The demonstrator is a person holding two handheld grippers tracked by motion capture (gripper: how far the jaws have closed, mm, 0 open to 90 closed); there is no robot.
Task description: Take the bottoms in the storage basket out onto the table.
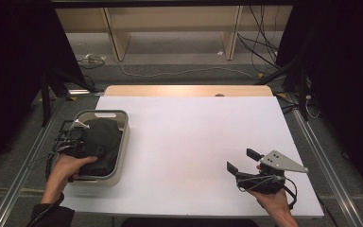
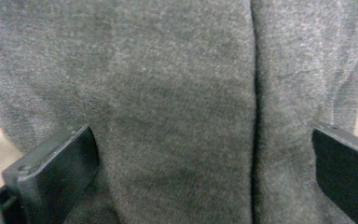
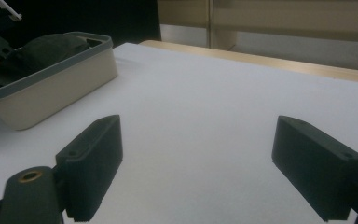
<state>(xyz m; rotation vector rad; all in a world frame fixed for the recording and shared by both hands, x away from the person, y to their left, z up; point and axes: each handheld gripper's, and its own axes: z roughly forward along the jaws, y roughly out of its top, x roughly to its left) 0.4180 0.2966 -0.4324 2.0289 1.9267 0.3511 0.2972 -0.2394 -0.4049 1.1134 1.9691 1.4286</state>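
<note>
Left gripper [image 1: 78, 139] is down in the bin [image 1: 123, 142] at the table's left edge, jaws spread wide on either side of the dark grey cloth [image 2: 177, 107] with nothing pinched. The cloth lies bunched inside the bin. Right gripper [image 3: 198, 168] hovers over the bare white table [image 1: 194, 142], jaws wide open, empty.

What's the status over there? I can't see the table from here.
Left gripper open, jaws either side of the dark grey cloth in the bin. Right gripper open, over bare table. Nothing in the way.
</note>
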